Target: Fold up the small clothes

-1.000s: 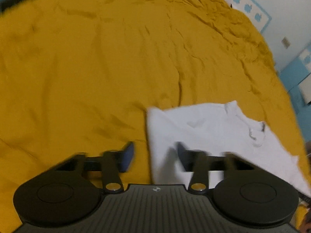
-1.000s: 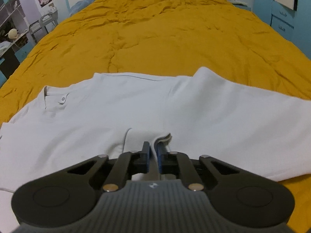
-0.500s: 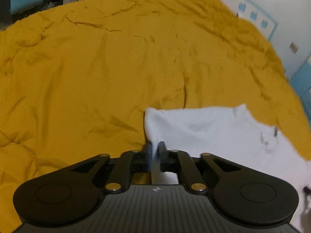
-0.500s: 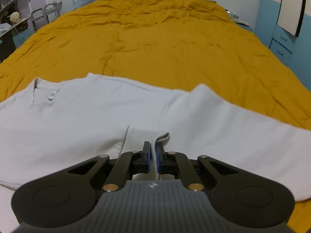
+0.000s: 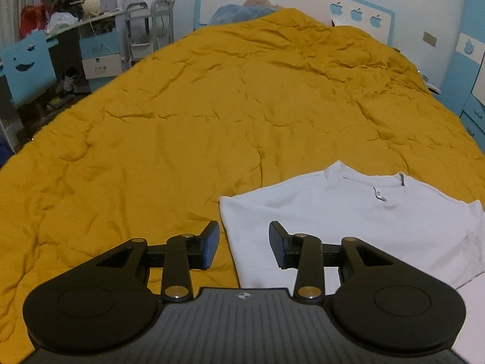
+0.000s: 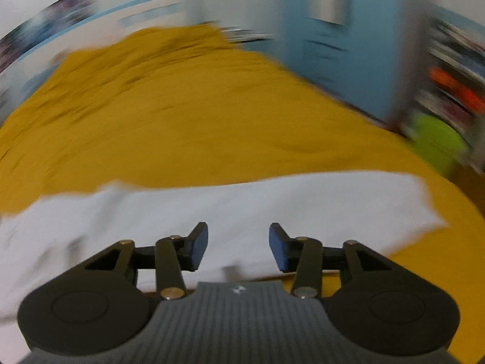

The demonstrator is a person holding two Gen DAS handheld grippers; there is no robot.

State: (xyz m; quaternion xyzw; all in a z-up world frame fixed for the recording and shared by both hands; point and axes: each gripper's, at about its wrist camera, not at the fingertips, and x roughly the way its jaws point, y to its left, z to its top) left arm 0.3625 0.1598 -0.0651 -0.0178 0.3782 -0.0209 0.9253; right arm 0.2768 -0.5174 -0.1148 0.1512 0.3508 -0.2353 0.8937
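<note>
Both tools wide, left tool (image 5: 244, 244) and right tool (image 6: 238, 244) over shirt (image 5: 363, 212); risks pinching bed (image 5: 151, 151) cover too.

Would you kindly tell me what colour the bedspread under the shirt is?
Plain mustard yellow bedspread, wrinkled and without pattern; it shows best in the left wrist view.

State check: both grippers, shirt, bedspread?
left gripper: open, empty, over the shirt's left edge
right gripper: open, empty, view motion-blurred
white shirt: lying on the bedspread, collar up, partly folded
yellow bedspread: spread out, wrinkled
</note>
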